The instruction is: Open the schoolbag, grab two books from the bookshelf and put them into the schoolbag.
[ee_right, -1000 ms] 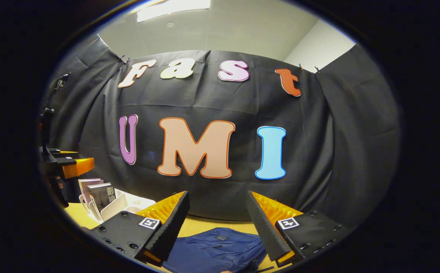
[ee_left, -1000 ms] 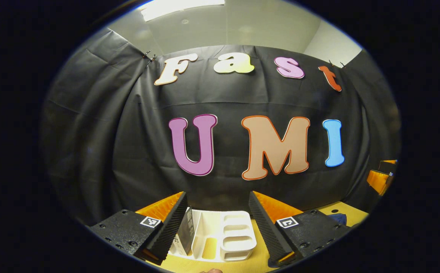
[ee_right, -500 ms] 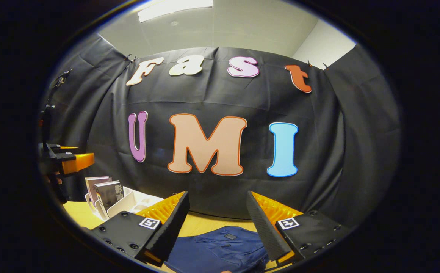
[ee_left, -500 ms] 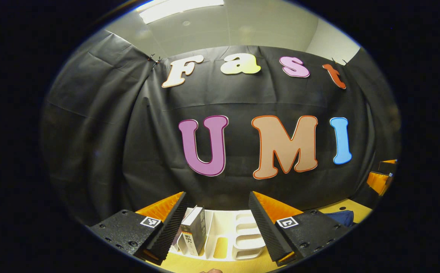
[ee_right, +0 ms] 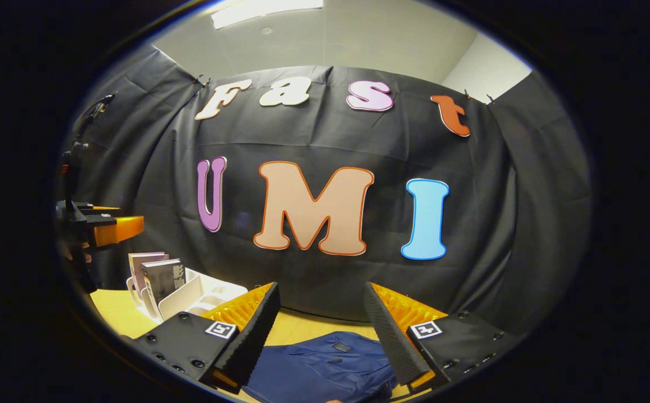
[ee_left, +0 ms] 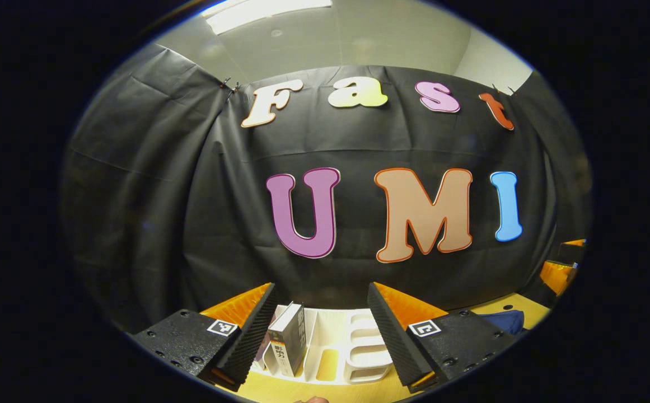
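We note the left tool [ee_left: 320, 327] held level above the counter [ee_left: 313, 392], fingers spread and empty, aimed at the white bookshelf [ee_left: 352, 347]. A dark book [ee_left: 288, 338] stands upright in the shelf's left slot, just beside the tool's left finger but apart from it; a second book [ee_right: 141, 268] stands beside it, as the right gripper view shows. The right tool [ee_right: 320, 330] is likewise spread and empty, poised over the blue schoolbag [ee_right: 325, 366], which lies flat on the counter (we cannot tell whether its zip is undone).

Risks, as we judge them: the left tool sits off-centre from the book, so closing here could clip the shelf divider or push the book askew. The flat, limp bag may fold shut if only one edge is lifted.
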Tool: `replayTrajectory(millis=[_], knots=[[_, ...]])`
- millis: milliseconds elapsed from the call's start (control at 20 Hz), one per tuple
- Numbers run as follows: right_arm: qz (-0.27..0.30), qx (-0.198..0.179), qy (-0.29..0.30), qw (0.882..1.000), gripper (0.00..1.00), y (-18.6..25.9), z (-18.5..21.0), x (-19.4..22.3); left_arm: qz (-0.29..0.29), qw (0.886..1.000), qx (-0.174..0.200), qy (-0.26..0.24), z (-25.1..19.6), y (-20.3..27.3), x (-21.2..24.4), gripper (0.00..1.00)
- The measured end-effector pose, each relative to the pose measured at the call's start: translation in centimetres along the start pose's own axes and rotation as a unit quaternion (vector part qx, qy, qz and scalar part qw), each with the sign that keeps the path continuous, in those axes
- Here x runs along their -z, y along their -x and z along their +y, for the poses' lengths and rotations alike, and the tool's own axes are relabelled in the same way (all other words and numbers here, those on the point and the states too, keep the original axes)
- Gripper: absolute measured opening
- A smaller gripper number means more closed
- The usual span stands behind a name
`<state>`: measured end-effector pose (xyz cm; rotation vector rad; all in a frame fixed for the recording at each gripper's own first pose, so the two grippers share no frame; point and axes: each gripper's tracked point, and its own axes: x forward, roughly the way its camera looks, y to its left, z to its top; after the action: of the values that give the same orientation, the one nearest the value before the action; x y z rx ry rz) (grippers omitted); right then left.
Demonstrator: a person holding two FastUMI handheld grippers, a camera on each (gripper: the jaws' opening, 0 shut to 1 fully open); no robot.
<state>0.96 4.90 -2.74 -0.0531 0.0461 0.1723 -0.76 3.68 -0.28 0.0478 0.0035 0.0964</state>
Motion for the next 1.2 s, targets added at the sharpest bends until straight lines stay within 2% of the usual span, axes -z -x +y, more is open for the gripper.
replayTrajectory(millis=[200, 350, 450, 750, 800, 900, 1000, 1050, 1100, 1200], knots=[[0.027, -0.05, 0.05, 0.997, 0.98, 0.0, 2.1, 2.4, 0.001, 1.0, -0.004, -0.001, 0.2, -0.2, 0.2, 0.94], [0.046, -0.094, 0.092, 0.99, 0.97, 0.8, 4.0, 4.7, 0.0, 1.0, -0.009, -0.004, 0.5, -0.1, 0.2, 0.94], [0.064, -0.126, 0.108, 0.984, 1.0, 1.3, 5.5, 6.4, 0.0, 1.0, -0.015, -0.007, 1.0, -0.1, 0.3, 0.94], [0.119, -0.198, 0.163, 0.959, 0.98, 3.1, 8.5, 12.3, 0.005, 0.999, -0.037, -0.009, 2.8, 0.4, 0.7, 0.95], [0.128, -0.207, 0.173, 0.954, 0.93, 3.4, 8.9, 13.2, 0.007, 0.999, -0.041, -0.009, 3.1, 0.5, 0.8, 0.94], [0.146, -0.222, 0.192, 0.945, 1.0, 4.0, 9.7, 15.3, 0.01, 0.999, -0.05, -0.009, 3.9, 0.8, 1.0, 0.94], [0.162, -0.234, 0.207, 0.936, 1.0, 4.4, 10.0, 17.4, 0.013, 0.998, -0.06, -0.012, 4.9, 1.4, 1.3, 0.95], [0.17, -0.241, 0.213, 0.931, 0.93, 4.6, 10.6, 18.3, 0.014, 0.998, -0.065, -0.014, 5.3, 1.4, 1.4, 0.95], [0.176, -0.248, 0.219, 0.927, 0.98, 4.8, 11.0, 19.1, 0.014, 0.997, -0.07, -0.017, 5.8, 1.5, 1.3, 0.94], [0.19, -0.259, 0.233, 0.918, 0.98, 5.2, 11.3, 20.6, 0.016, 0.996, -0.079, -0.023, 6.7, 1.9, 1.4, 0.94]])
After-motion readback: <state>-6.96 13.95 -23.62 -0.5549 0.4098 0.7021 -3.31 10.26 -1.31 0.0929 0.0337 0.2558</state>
